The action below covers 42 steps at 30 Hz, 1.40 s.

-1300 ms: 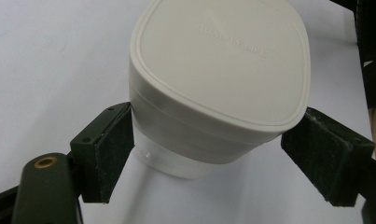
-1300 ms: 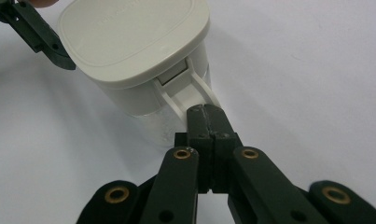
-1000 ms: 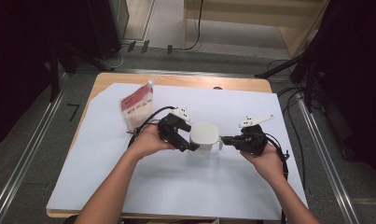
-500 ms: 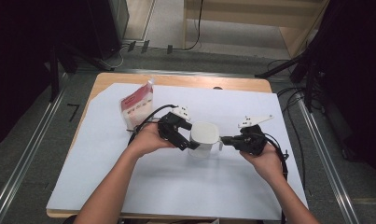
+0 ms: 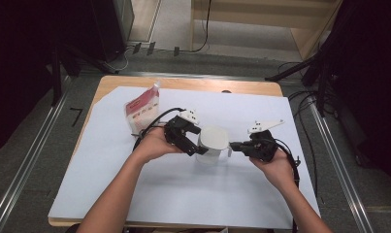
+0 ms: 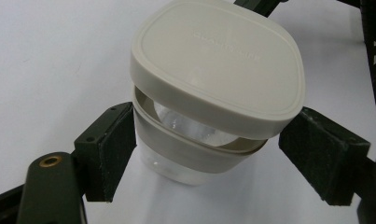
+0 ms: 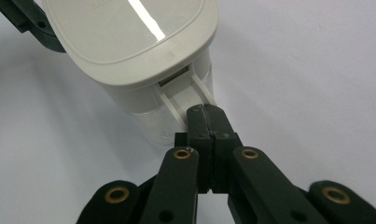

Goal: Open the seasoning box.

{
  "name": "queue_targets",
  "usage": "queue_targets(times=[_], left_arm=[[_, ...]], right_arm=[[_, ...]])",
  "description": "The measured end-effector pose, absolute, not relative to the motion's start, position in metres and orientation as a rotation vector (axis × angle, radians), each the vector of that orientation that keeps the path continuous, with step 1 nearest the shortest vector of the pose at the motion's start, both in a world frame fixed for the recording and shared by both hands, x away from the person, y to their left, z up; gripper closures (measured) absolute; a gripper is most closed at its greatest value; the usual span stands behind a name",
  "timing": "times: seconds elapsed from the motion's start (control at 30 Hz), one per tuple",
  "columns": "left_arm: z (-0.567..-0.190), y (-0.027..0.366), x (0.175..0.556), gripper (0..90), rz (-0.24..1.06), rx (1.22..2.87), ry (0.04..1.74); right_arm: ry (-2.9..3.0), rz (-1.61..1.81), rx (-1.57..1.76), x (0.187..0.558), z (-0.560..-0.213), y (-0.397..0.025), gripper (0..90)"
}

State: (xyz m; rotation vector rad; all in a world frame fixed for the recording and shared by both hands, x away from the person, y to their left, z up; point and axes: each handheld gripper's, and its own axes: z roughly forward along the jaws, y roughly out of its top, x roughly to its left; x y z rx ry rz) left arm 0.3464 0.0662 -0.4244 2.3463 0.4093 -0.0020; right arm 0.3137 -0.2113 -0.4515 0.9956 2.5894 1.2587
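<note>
— White sheeting covers the table (image 5: 135, 194) where we work; what sits between our 2 hands?

— We have the lidded container (image 5: 212, 144) mid-table. Our left gripper (image 6: 209, 168) brackets its clear body, jaws apart, pads just off either wall. Our right gripper (image 7: 205, 114) has its jaws clamped together on the lid's pull tab (image 7: 185, 100), which points straight back at it.

— And the lid (image 6: 218, 65)?

— Tilted, lifted on the side facing our left gripper. We judge the right hand must pull while the left closes.
</note>
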Motion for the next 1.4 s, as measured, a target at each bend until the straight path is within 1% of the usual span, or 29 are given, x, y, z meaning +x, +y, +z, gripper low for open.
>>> queue_targets(times=[0.07,0.17,0.2,0.23,0.27,0.3,0.4,0.57,0.63,0.8,1.0,1.13,1.4], left_arm=[[-0.421,0.067,0.345,20.8,0.017,2.330,0.398],[-0.414,0.071,0.345,26.9,-0.017,2.268,0.392],[-0.413,0.072,0.345,31.3,0.008,2.271,0.390],[-0.412,0.073,0.344,37.4,0.012,2.265,0.396],[-0.411,0.075,0.345,40.4,-0.008,2.258,0.390],[-0.411,0.075,0.346,46.6,-0.023,2.256,0.386],[-0.411,0.071,0.344,52.3,-0.030,2.267,0.385],[-0.407,0.067,0.342,64.9,-0.040,2.290,0.375],[-0.406,0.066,0.342,72.5,-0.080,2.298,0.369],[-0.403,0.064,0.346,82.6,-0.106,2.315,0.397],[-0.394,0.057,0.347,88.0,-0.093,2.323,0.388],[-0.389,0.051,0.346,88.1,-0.100,2.301,0.393],[-0.387,0.035,0.345,88.7,-0.096,2.330,0.365]], right_arm=[[2.588,1.262,1.001,0.313,-0.451,-0.211,90.0],[2.589,1.266,0.999,0.313,-0.451,-0.211,90.0],[2.589,1.265,0.996,0.313,-0.451,-0.211,90.0],[2.589,1.266,0.997,0.313,-0.451,-0.211,90.0],[2.589,1.266,0.999,0.313,-0.451,-0.211,90.0],[2.590,1.267,0.999,0.313,-0.451,-0.211,90.0],[2.589,1.266,1.001,0.313,-0.451,-0.211,90.0],[2.593,1.268,0.998,0.313,-0.451,-0.211,90.0],[2.595,1.269,0.998,0.313,-0.451,-0.212,90.0],[2.593,1.279,1.004,0.313,-0.452,-0.213,90.0],[2.588,1.300,1.021,0.313,-0.453,-0.214,90.0],[2.580,1.312,1.025,0.313,-0.453,-0.214,90.0],[2.568,1.329,1.024,0.312,-0.453,-0.214,90.0]])
